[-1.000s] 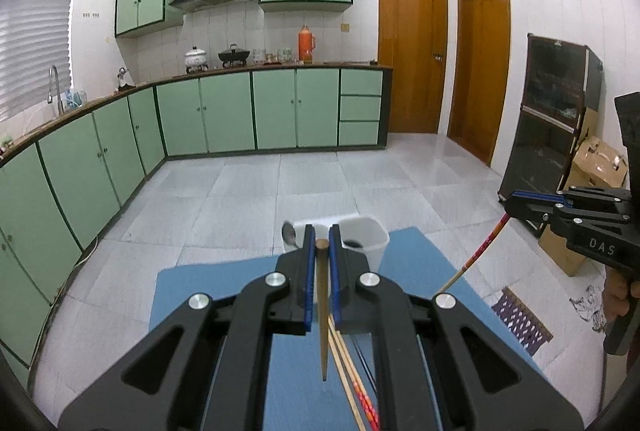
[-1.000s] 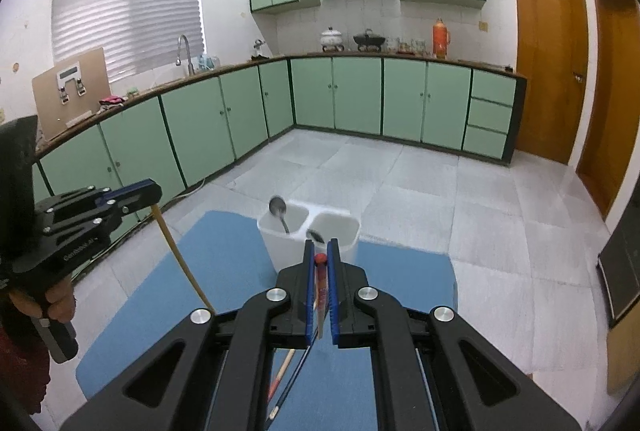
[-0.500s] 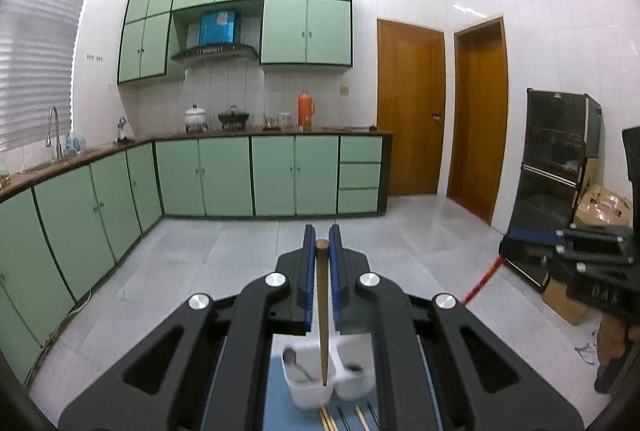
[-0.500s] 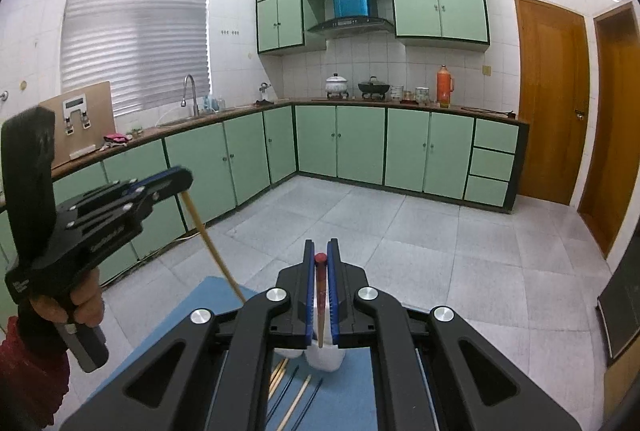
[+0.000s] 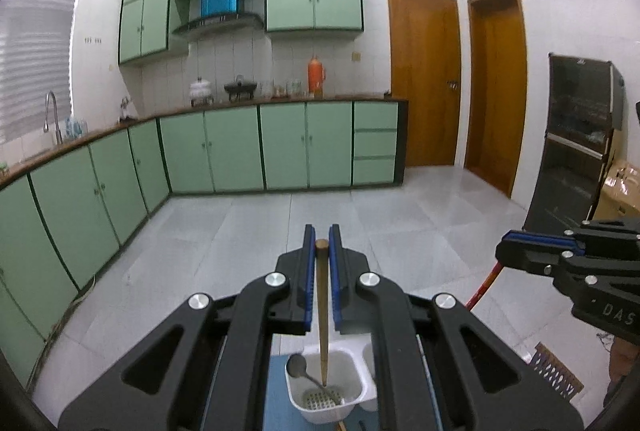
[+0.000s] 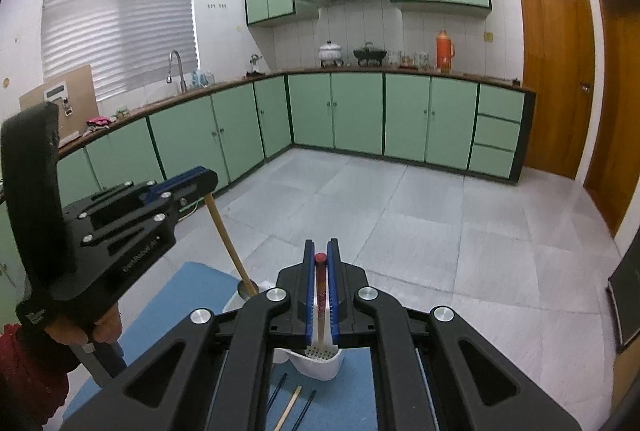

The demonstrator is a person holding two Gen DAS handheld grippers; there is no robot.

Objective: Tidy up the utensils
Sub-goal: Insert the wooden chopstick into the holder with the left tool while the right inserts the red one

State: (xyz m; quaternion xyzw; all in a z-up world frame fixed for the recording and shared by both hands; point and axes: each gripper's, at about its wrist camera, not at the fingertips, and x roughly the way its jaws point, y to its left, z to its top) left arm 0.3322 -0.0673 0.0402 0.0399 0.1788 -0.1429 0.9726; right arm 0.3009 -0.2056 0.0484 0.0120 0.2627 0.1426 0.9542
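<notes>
Your left gripper point(image 5: 322, 251) is clenched on a plain wooden chopstick point(image 5: 323, 315), and what matters now is how that stick hangs over the white utensil caddy point(image 5: 352, 405). Its long axis runs nearly straight down from the jaws, thick end pinched between the blue pads, thin tip pointing into the caddy's left compartment, just above the perforated floor as far as you can judge from the left wrist view. A metal spoon point(image 5: 308, 377) already leans in that same compartment, its bowl up against the left wall, just beside the stick's tip.

Your right gripper point(image 6: 321, 259) is clenched too, on a red-topped chopstick point(image 6: 321, 295) that fades to pale wood lower down. It also hangs close to vertical, with its tip over the caddy's other compartment, seen below the jaws in the right wrist view. Whether either tip touches the bottom you cannot tell.

Both hands sit about equally near the caddy, each over its own side, so neither has to cross the other.

The caddy stands on a blue mat point(image 6: 188, 295), toward its far edge. Nearer to you on the mat, loose chopsticks point(image 6: 290, 405) lie flat: one pale wooden, the others dark and thin, all pointing roughly away from you. My read is that both held sticks are lined up for a drop, and the loose ones are left to collect.
</notes>
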